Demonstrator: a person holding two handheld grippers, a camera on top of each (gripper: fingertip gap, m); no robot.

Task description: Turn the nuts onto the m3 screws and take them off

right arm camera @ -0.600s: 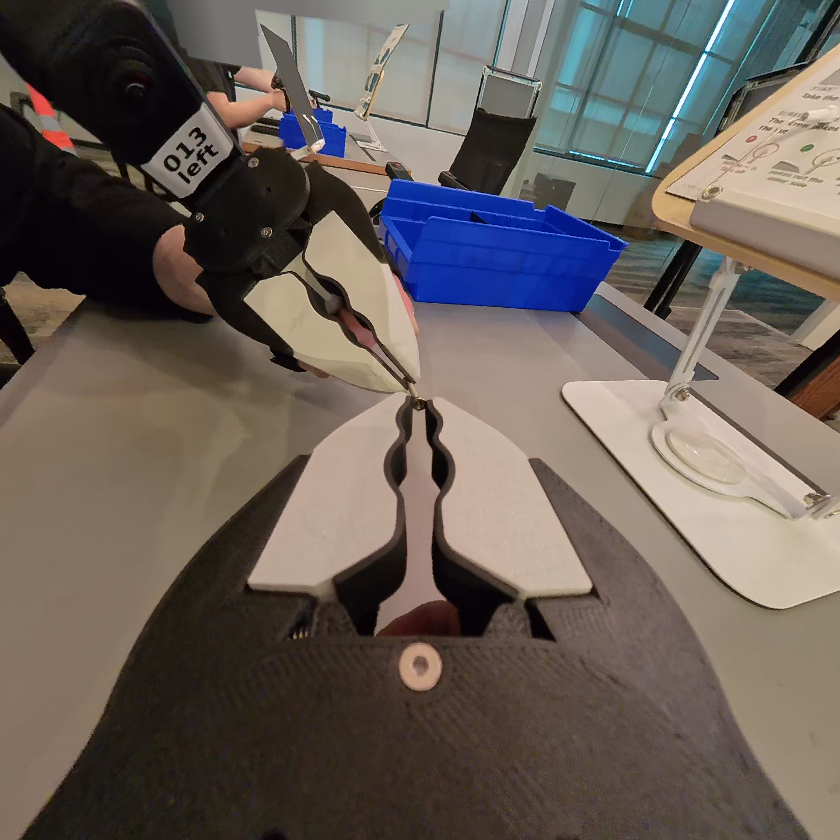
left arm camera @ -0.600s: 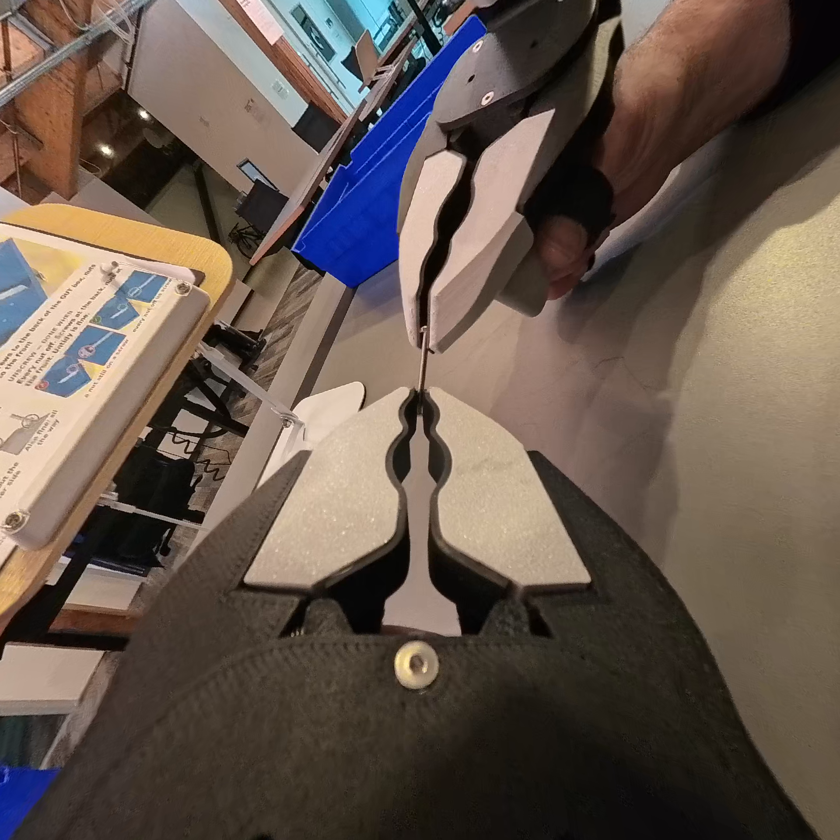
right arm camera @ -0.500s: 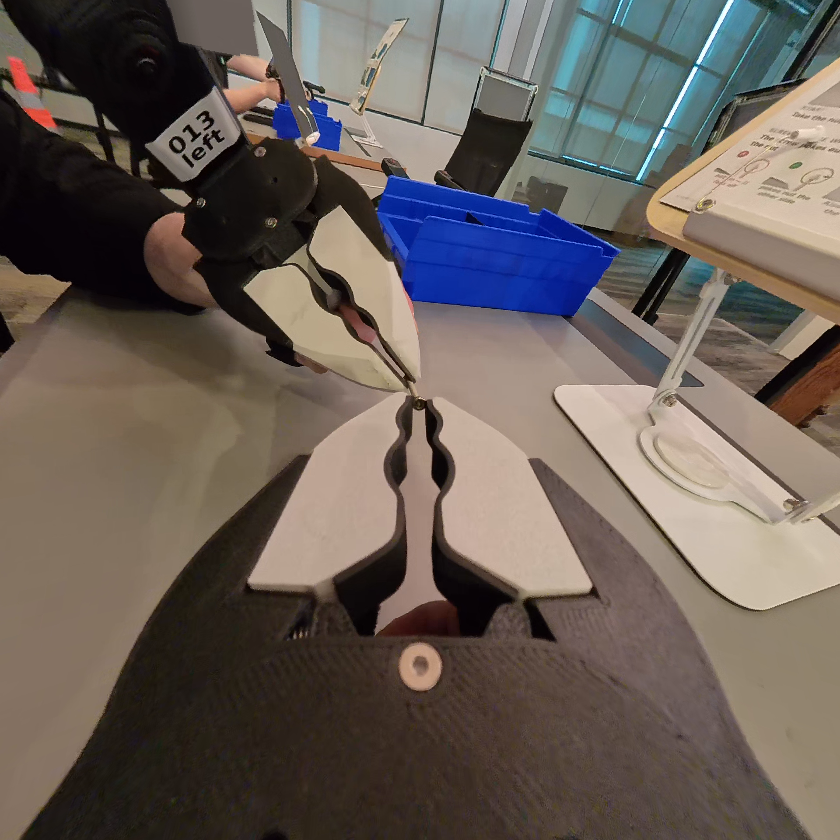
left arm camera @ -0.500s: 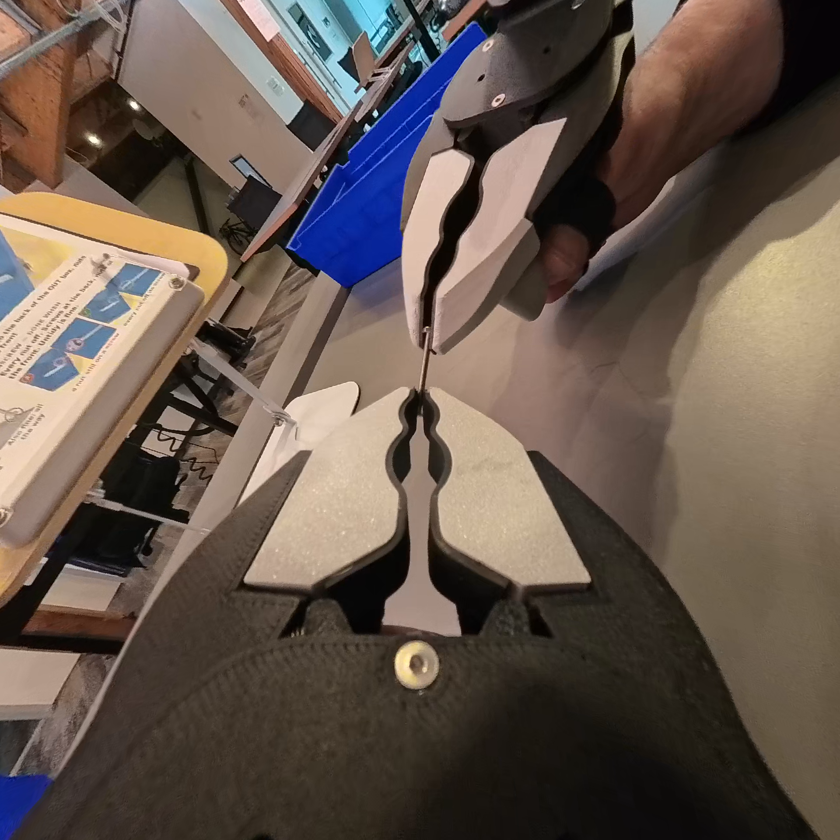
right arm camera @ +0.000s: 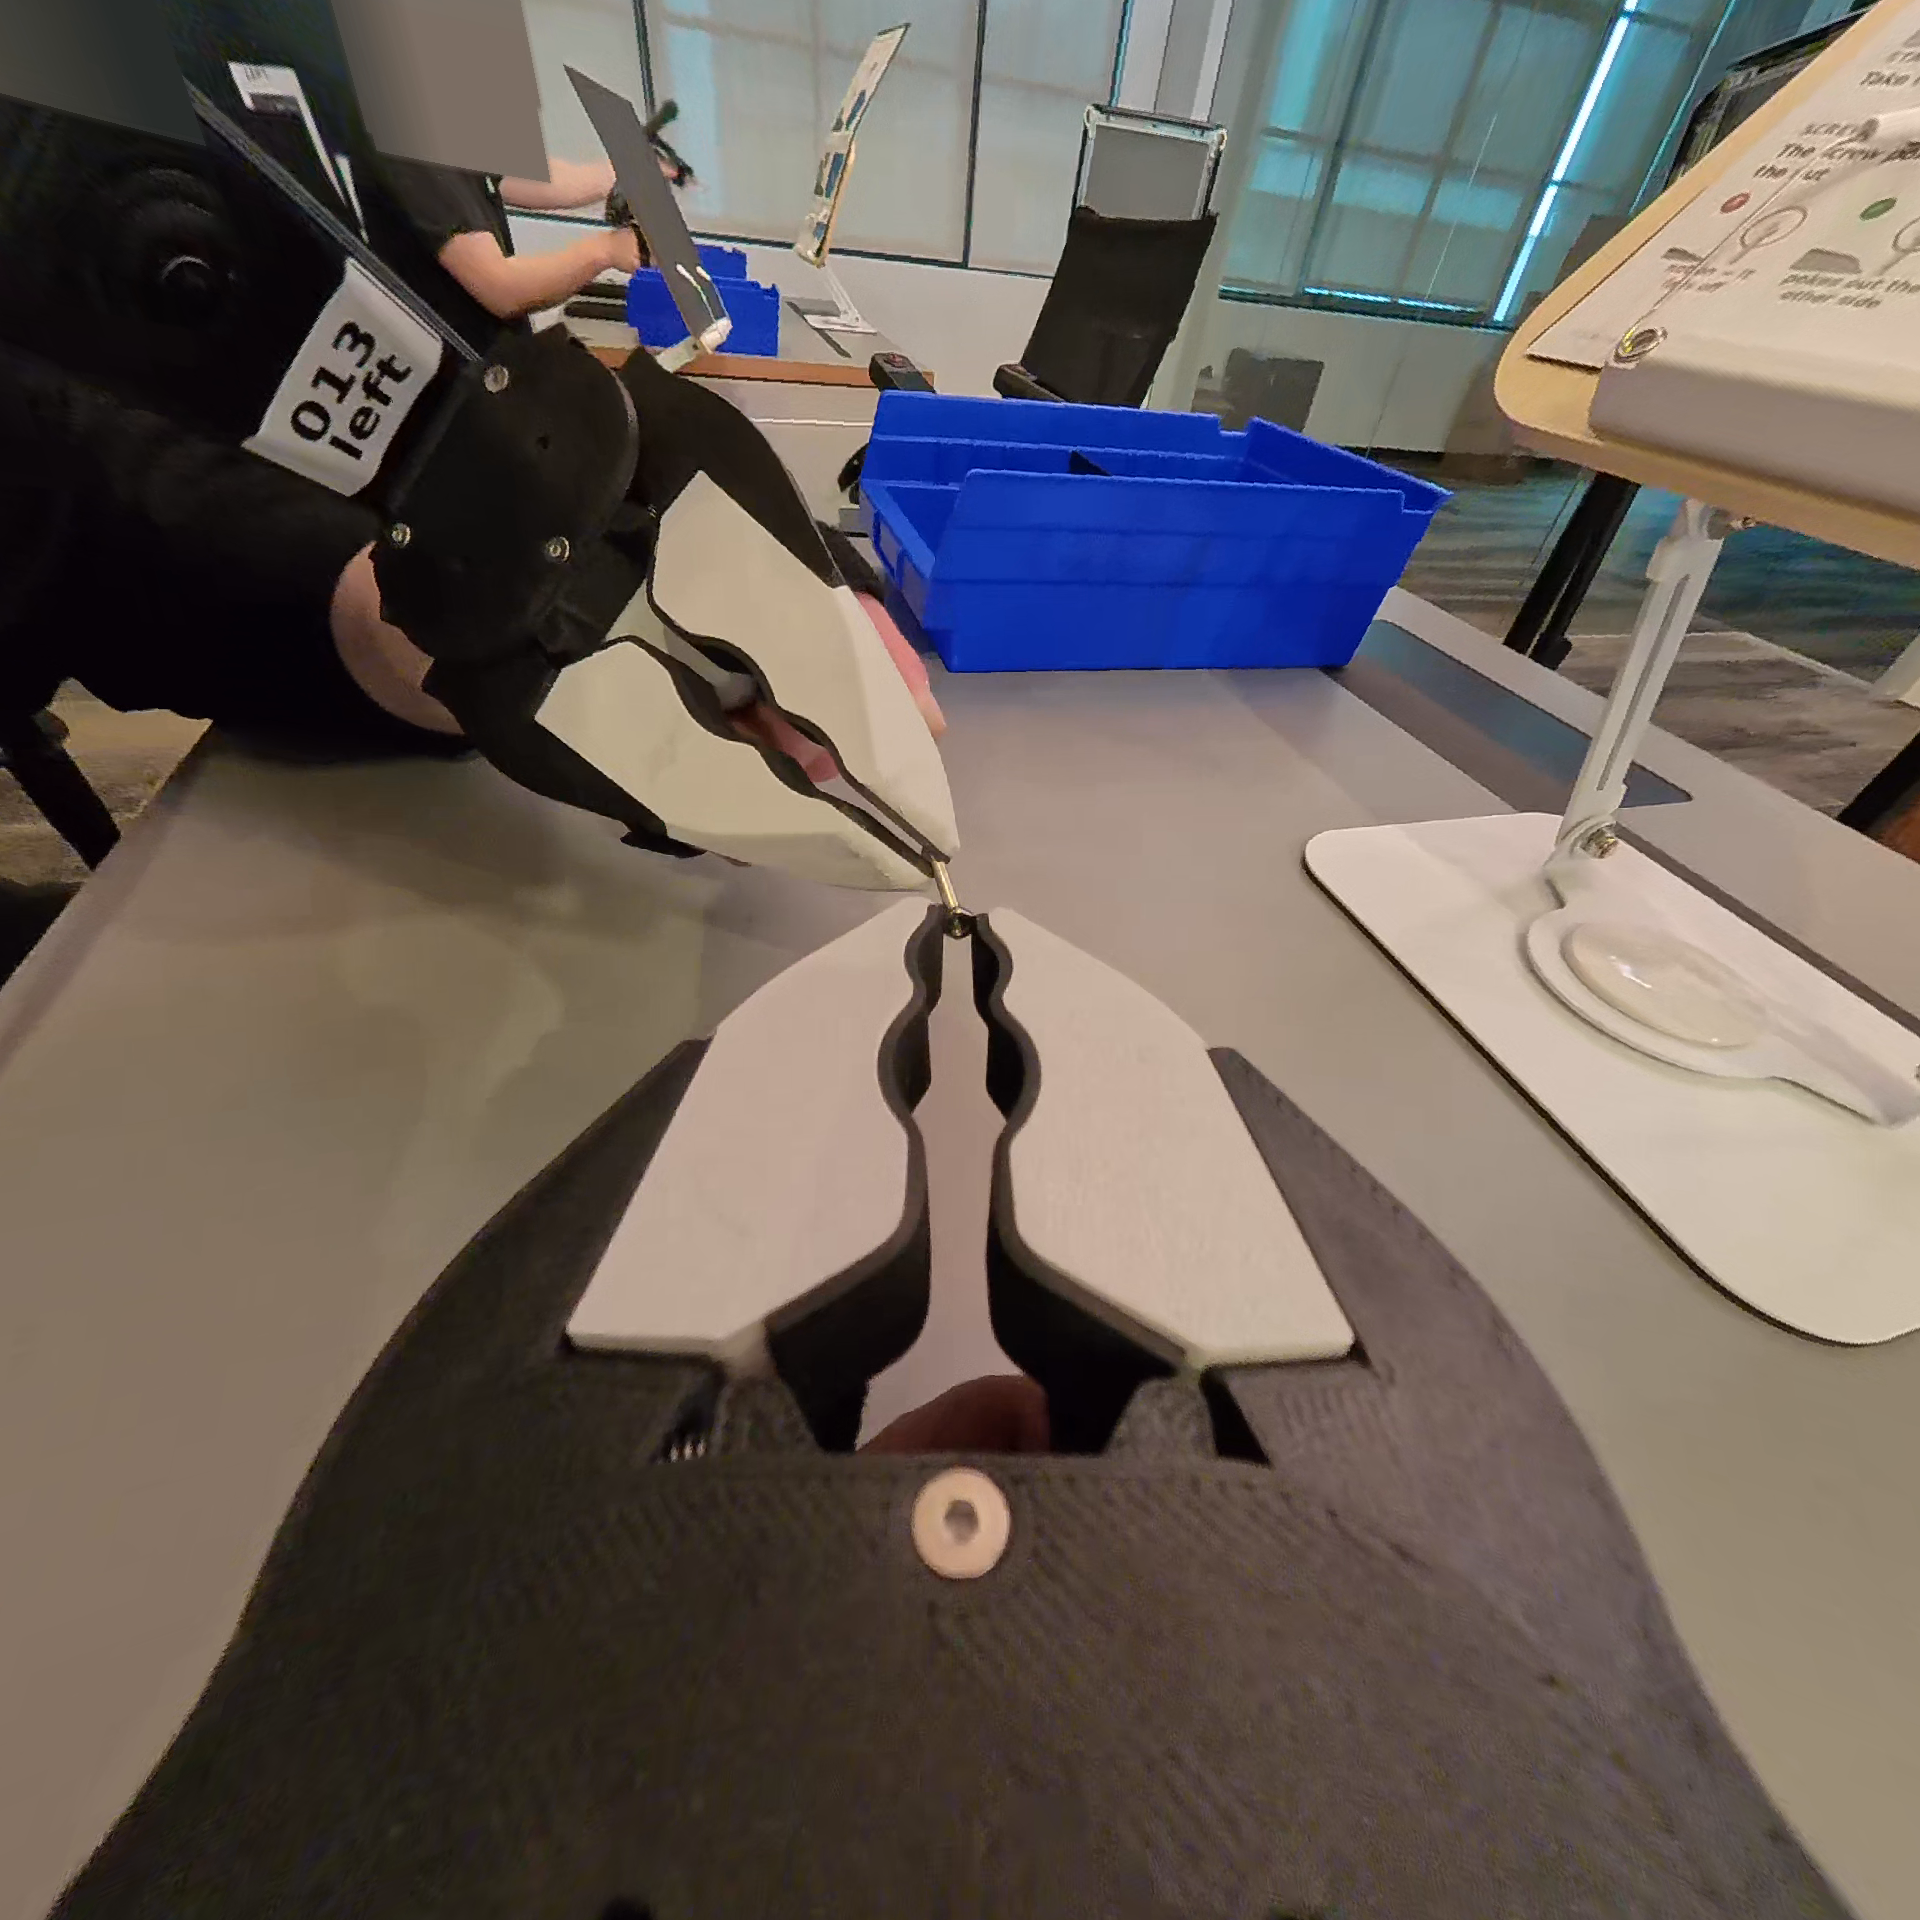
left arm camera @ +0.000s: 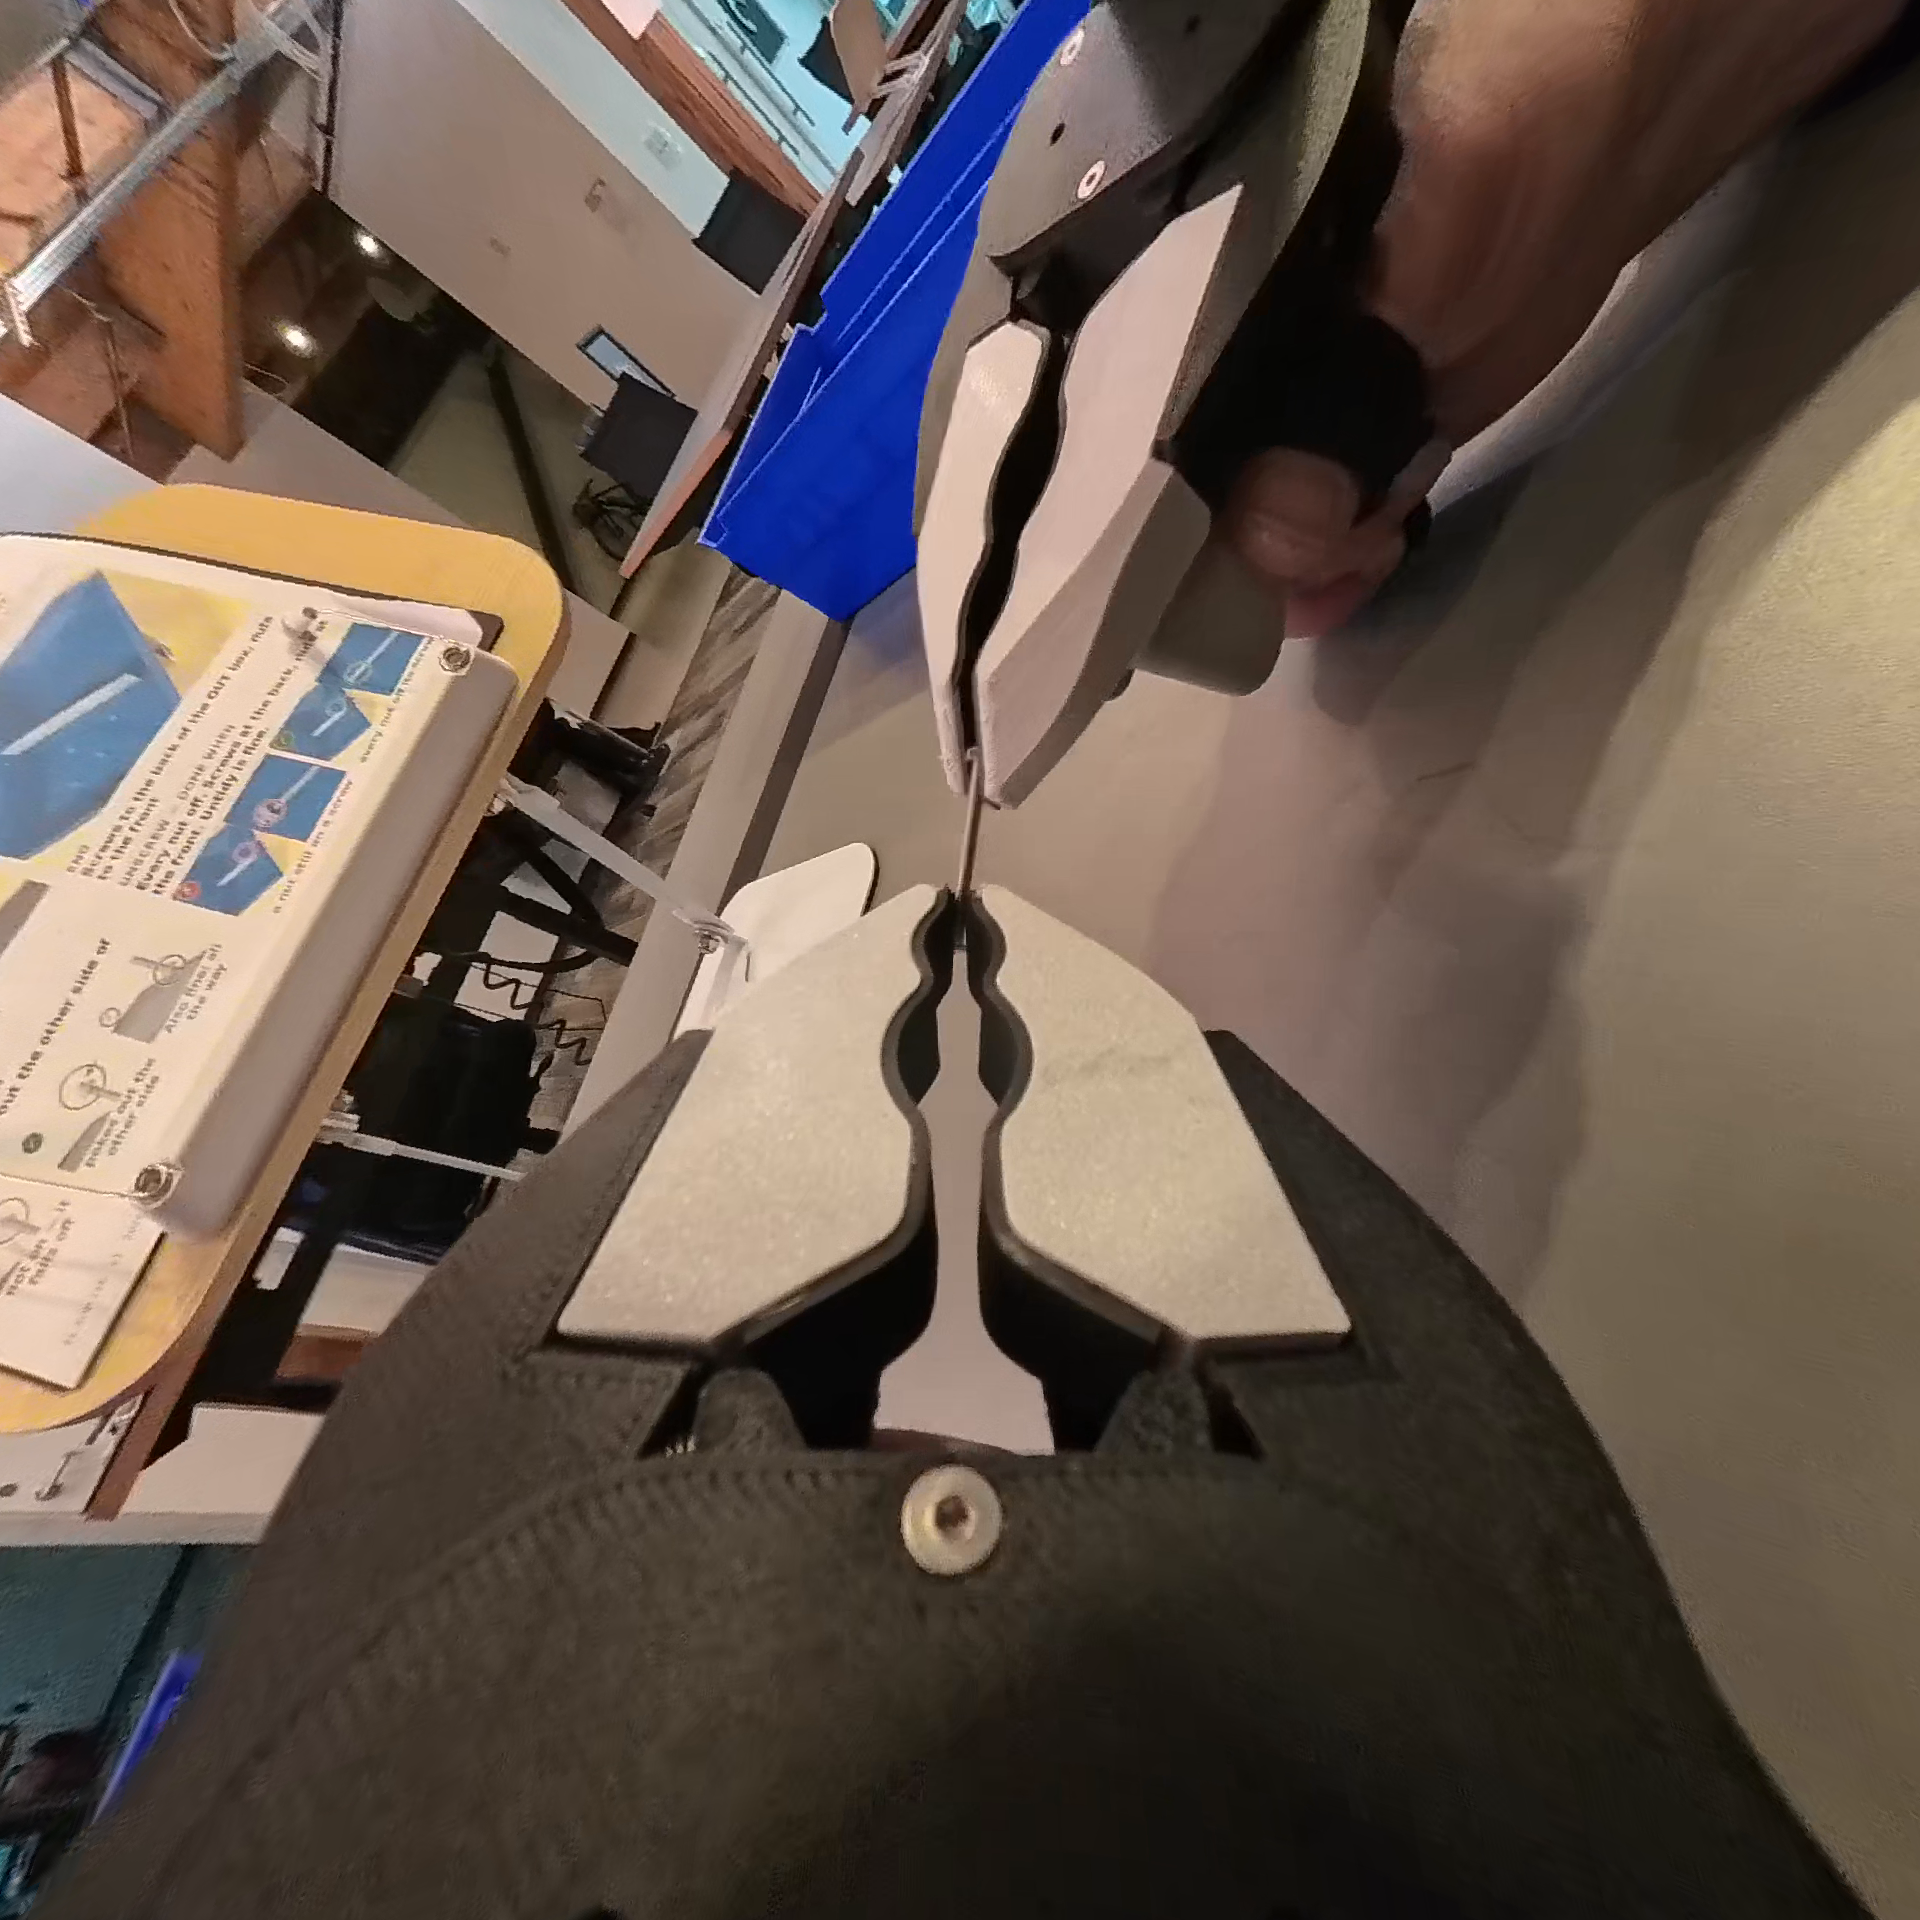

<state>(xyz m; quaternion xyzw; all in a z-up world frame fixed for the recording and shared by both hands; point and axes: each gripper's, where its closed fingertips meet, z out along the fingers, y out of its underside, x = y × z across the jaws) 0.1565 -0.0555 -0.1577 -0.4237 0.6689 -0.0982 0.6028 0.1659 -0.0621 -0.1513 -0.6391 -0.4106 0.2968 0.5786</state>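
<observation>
A thin m3 screw [left arm camera: 968, 831] spans the short gap between my two grippers, above the grey table [left arm camera: 1610, 1039]. My left gripper [left arm camera: 961, 909] is shut on one end of it. In the right wrist view the left gripper [right arm camera: 933, 854] comes in from the upper left and the screw [right arm camera: 943, 881] sticks out of its tips. My right gripper [right arm camera: 956, 920] is shut on a small brassy nut [right arm camera: 958, 923] at the screw's other end. In the left wrist view the right gripper [left arm camera: 974, 774] comes down from the top, held by a hand. The screw's ends are hidden between the fingers.
A blue bin [right arm camera: 1143, 561] stands at the far side of the table [right arm camera: 1143, 790]. An instruction board [right arm camera: 1766, 312] sits on a white stand with a flat base [right arm camera: 1662, 1091] at the right. A person [right arm camera: 488, 260] works at another table behind. Left and right tips are no more than a few centimetres apart.
Both grippers stay shut on the screw, tip to tip. The right gripper has rolled a little about the screw's axis, and both views have swung slightly.
</observation>
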